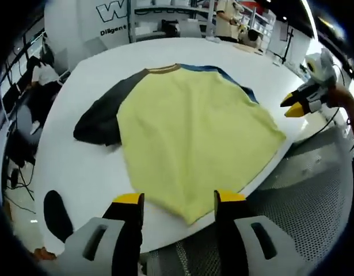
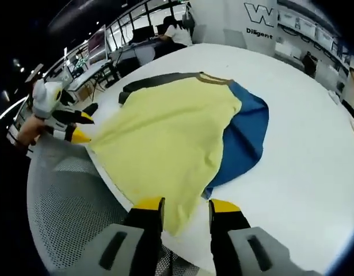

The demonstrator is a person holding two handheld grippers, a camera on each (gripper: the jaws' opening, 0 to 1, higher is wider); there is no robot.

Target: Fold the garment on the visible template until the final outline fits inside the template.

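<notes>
Here both the left gripper (image 1: 179, 202) and right gripper (image 2: 186, 206) hover with jaws spread, empty, over the garment's (image 1: 194, 132) hem.

The shirt (image 1: 194, 138) was lying flat and unfolded on the white surface (image 1: 79, 172), yellow body, one dark grey sleeve and one blue sleeve (image 2: 246, 135), hem hanging slightly over the edge.

Opposite hem corners, shared shirt (image 1: 194, 138), close.
</notes>
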